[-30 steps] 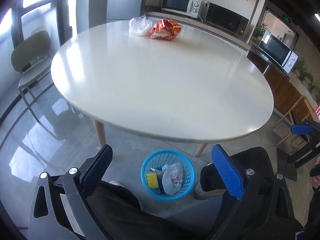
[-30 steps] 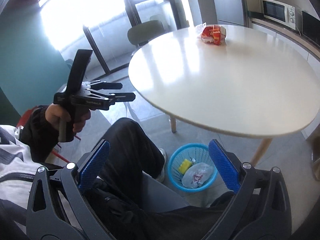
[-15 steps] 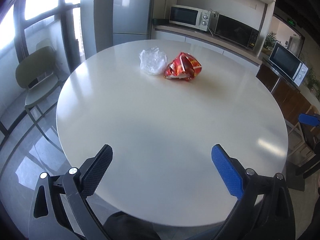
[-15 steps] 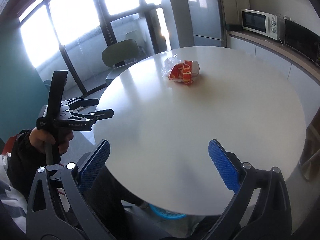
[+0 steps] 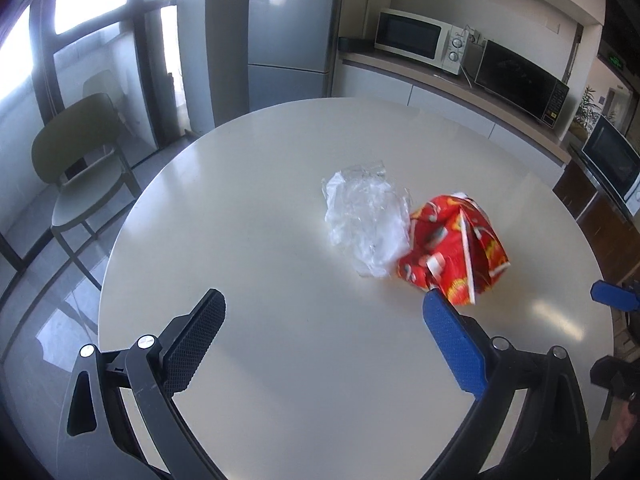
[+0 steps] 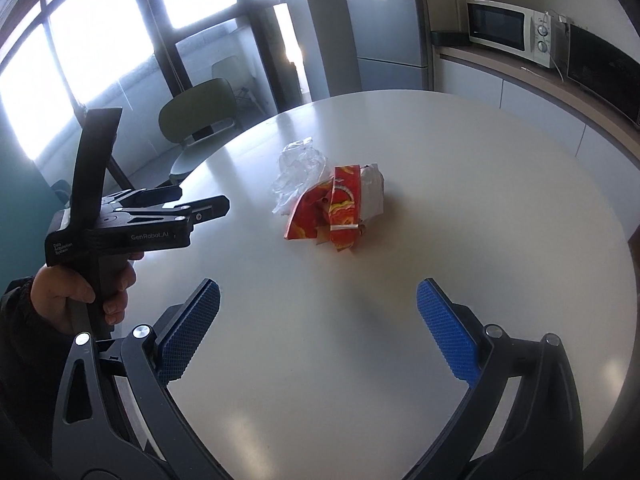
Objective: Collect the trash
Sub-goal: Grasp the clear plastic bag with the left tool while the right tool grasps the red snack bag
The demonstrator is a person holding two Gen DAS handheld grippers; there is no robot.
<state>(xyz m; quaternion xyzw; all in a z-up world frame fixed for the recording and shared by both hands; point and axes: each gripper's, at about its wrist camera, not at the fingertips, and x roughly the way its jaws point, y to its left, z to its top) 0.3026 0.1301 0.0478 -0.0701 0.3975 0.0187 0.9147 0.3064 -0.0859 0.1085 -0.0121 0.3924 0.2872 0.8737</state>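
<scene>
The round white table (image 5: 280,360) is filling most of both wrist views, and the trash is sitting on it past the centre — toward 12 o'clock from the right gripper, toward 1 o'clock from the left. Two pieces are lying there touching each other: a crumpled red snack bag (image 6: 334,210) and a clear plastic wrapper (image 5: 366,220) pressed against its 9 o'clock side in the left view.

The left gripper (image 5: 324,324) is hovering above the tabletop with its jaws spread wide and nothing between them; its blue pad is sitting just short of the red bag. The right gripper (image 6: 318,314) is likewise released and empty, with the bag well ahead of its fingertips.

The step in hand looks like the reach and first pickup. To do it well, the left gripper is probably best aimed at the clear wrapper and the right at the red bag, so each is taking the piece on its own side. Both are light and crinkly — closing low over a bunched fold, not a loose edge, should be giving the firmer hold. Pads scraping the smooth table may be pushing the pieces away.
</scene>
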